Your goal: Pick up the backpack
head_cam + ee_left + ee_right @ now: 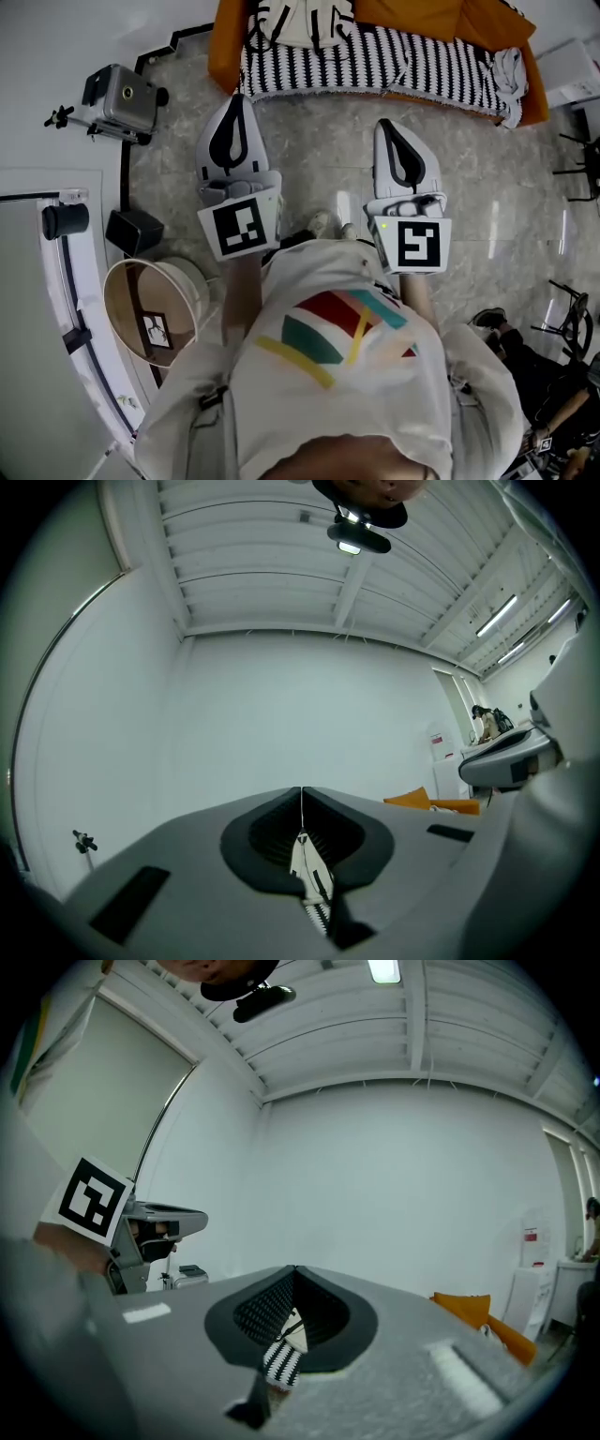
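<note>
1. We hold one gripper in each hand, side by side, both pointing level toward a sofa. The left gripper [234,105] has its jaws pressed together on nothing. Its own view [302,799] shows the tips meeting in one thin seam.
2. The right gripper [390,129] is also pressed together and empty, with the seam closed in its own view [294,1274].
3. The backpack [302,19] is pale with dark straps. It lies ahead of both grippers, beyond their tips and between their lines, well apart from either. It rests on a black-and-white patterned blanket [375,61] covering the orange sofa [225,47].
4. We judge this to be the approach, with nothing grasped yet. The next move calls for carrying a gripper forward, spreading its jaws and closing them on a strap or top loop. The bag looks soft and will likely sag when lifted.
5. A camera on a small tripod [117,98] stands out beyond the left gripper's outer side.
6. Each gripper's cube carries a square black-and-white marker, on the left [242,228] and on the right [417,246]. These are patterns, not words. A red-and-white wall notice [532,1237] is too small to read, and we see no brand.
</note>
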`<state>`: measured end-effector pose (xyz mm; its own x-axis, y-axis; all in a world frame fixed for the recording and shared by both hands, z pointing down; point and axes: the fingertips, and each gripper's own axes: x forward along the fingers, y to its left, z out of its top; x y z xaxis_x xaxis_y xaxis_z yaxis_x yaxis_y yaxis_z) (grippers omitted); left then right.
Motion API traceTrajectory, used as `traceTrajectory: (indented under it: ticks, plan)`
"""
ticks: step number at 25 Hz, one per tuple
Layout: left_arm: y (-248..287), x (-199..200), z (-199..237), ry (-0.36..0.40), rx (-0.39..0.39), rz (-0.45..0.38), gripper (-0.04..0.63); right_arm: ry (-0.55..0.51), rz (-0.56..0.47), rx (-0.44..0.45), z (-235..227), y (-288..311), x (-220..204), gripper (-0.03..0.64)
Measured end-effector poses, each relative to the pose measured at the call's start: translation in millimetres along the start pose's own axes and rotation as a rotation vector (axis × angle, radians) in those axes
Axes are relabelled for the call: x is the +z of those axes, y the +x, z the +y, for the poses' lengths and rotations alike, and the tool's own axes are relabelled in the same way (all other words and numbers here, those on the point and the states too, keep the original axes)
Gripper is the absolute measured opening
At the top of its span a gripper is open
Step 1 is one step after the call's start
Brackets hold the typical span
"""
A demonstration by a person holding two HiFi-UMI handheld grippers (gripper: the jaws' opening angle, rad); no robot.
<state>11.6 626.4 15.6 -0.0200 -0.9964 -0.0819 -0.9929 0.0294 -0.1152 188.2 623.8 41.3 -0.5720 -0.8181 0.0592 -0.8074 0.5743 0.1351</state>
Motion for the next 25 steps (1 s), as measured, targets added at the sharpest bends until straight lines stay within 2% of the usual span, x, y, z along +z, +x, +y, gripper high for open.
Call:
traceTrajectory:
  ticks: [6,12,16,20,25]
  plan:
    - [9,-8,35,-0.012,0.036,-0.024,0.015,0.021,-0.001,-0.001,10,24,-3,0.005]
    - [32,-21,56,-0.039,0.076,-0.007,0.015,0.022,0.032,0.015,5,45,-12,0.005]
    - [55,-29,61,-0.027,0.106,0.007,0.015,0.027,0.03,0.005,-22,66,-22,0.005]
    - [85,-33,68,-0.003,0.165,0.024,0.015,0.097,0.012,-0.004,-64,100,-35,0.005]
    - [140,-31,60,0.044,0.189,0.037,0.015,0.178,-0.031,0.059,-104,151,-39,0.005]
